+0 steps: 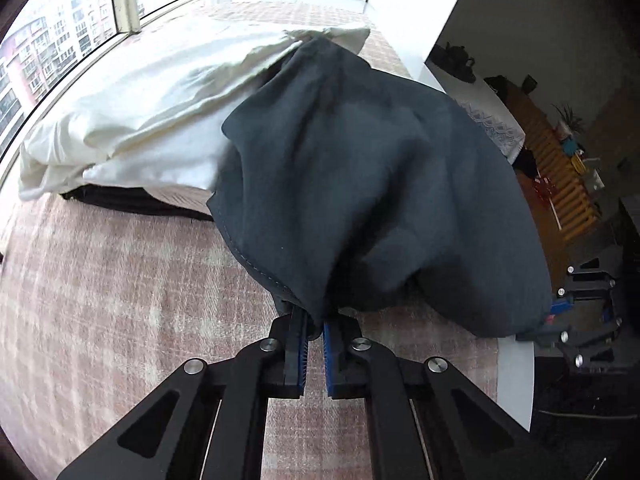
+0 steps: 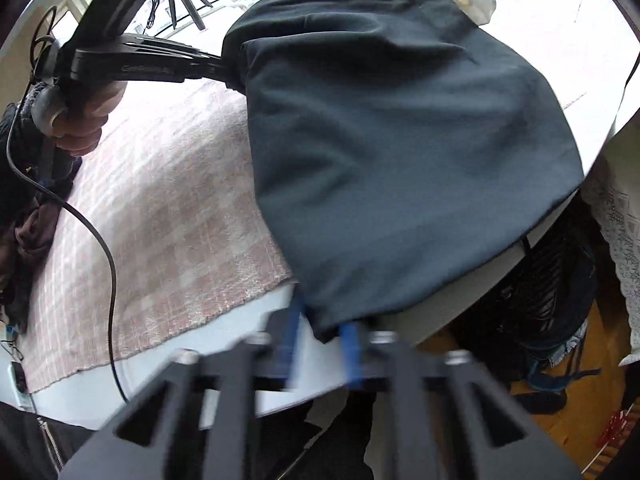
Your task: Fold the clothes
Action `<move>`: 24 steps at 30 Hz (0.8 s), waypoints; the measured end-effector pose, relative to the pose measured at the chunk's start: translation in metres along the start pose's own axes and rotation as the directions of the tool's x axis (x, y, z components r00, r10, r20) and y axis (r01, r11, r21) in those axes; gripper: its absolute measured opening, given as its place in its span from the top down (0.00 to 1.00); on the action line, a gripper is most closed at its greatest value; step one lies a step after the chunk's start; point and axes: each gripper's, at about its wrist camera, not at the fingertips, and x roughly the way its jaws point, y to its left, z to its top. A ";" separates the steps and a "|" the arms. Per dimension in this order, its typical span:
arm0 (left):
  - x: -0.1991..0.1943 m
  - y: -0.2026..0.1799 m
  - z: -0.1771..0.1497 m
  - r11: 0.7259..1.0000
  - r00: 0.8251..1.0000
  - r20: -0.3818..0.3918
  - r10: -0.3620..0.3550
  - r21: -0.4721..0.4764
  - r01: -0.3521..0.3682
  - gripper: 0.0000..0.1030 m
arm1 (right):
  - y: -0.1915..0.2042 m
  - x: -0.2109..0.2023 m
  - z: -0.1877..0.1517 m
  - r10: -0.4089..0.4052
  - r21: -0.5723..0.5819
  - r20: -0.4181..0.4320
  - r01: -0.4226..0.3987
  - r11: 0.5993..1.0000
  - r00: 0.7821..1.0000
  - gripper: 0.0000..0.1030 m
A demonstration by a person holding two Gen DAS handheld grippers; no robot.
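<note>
A dark grey-blue garment (image 1: pixel 380 184) hangs bunched over the pink checked tablecloth (image 1: pixel 120 300). My left gripper (image 1: pixel 314 320) is shut on its stitched hem, and cloth fills the narrow gap between the blue pads. The right wrist view shows the same garment (image 2: pixel 400 152) spread wide, with the left gripper (image 2: pixel 228 72) pinching its far corner. My right gripper (image 2: pixel 322 334) is blurred at the bottom, with the garment's near corner caught between its blue fingers (image 2: pixel 350 340). In the left wrist view the right gripper (image 1: pixel 548 320) sits at the garment's right end.
A white garment (image 1: pixel 140 112) lies crumpled at the back by the window, with a black one (image 1: pixel 132 204) under it. The round white table's edge (image 1: pixel 516 380) is close on the right. A hand (image 2: pixel 84 120) and a cable (image 2: pixel 108 264) are at the left, beside dark clothes (image 2: pixel 32 232).
</note>
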 end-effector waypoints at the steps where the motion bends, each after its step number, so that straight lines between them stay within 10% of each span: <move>1: -0.005 -0.001 0.000 0.999 1.000 -0.009 0.015 0.033 -0.015 0.96 | -0.001 -0.003 0.001 0.005 0.000 0.000 -0.005 1.000 1.000 0.93; 10: -0.016 -0.016 -0.015 0.926 0.983 -0.146 0.109 0.375 -0.047 0.94 | -0.015 -0.049 -0.004 -0.046 -0.004 -0.002 0.046 0.999 0.999 0.95; 15: 0.002 -0.001 -0.028 0.939 0.970 -0.198 0.138 0.336 -0.065 0.77 | -0.004 -0.021 -0.015 -0.098 -0.017 -0.086 0.097 0.995 0.991 0.92; 20: -0.032 0.029 -0.038 0.970 0.978 -0.176 0.113 0.232 -0.070 0.70 | -0.005 -0.054 -0.029 -0.106 0.022 -0.019 0.107 0.994 0.994 0.58; 24: -0.042 0.035 -0.037 0.999 0.982 -0.187 -0.010 0.042 0.018 0.67 | -0.010 -0.064 -0.033 -0.051 0.114 0.014 0.049 0.992 0.999 0.56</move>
